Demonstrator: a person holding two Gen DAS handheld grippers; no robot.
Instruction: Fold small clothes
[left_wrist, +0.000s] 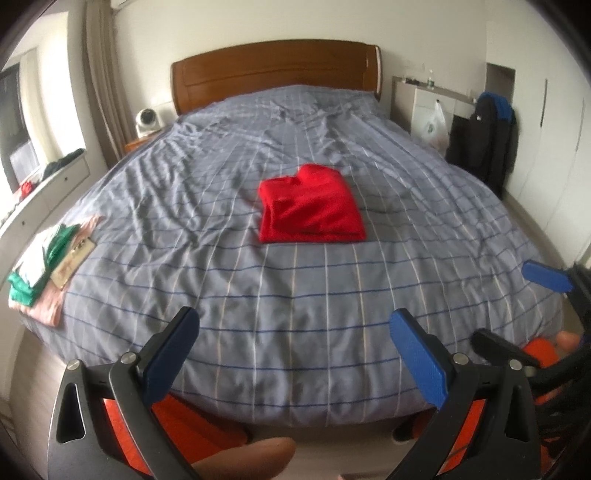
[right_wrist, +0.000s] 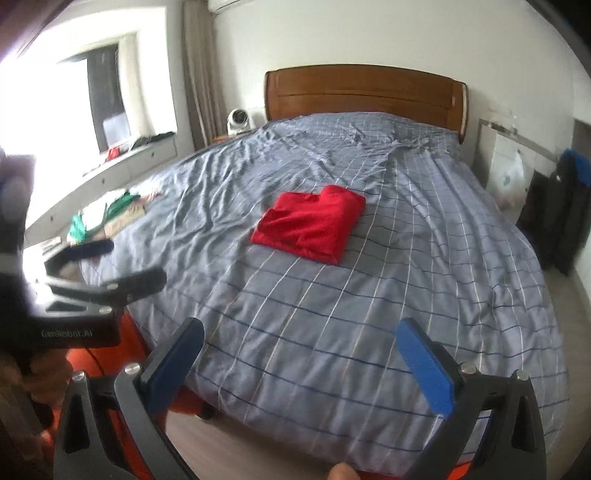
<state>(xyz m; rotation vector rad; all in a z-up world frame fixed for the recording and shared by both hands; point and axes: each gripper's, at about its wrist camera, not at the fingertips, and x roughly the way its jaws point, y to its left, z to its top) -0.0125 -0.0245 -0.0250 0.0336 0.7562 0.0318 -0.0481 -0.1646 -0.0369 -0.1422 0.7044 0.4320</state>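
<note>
The folded red knit garment (left_wrist: 310, 206) lies near the middle of the grey checked bed cover (left_wrist: 295, 332), well apart from both tools. From the left hand-held gripper (left_wrist: 293, 350) it sits at about 12 o'clock; from the right hand-held gripper (right_wrist: 301, 362) at about 12, its long side slanting toward 1 o'clock. Both have their jaws spread wide and empty. Neither looks clearly nearer. A stack of green, white and pink folded clothes (left_wrist: 44, 266) rests at the bed's 9 o'clock edge.
</note>
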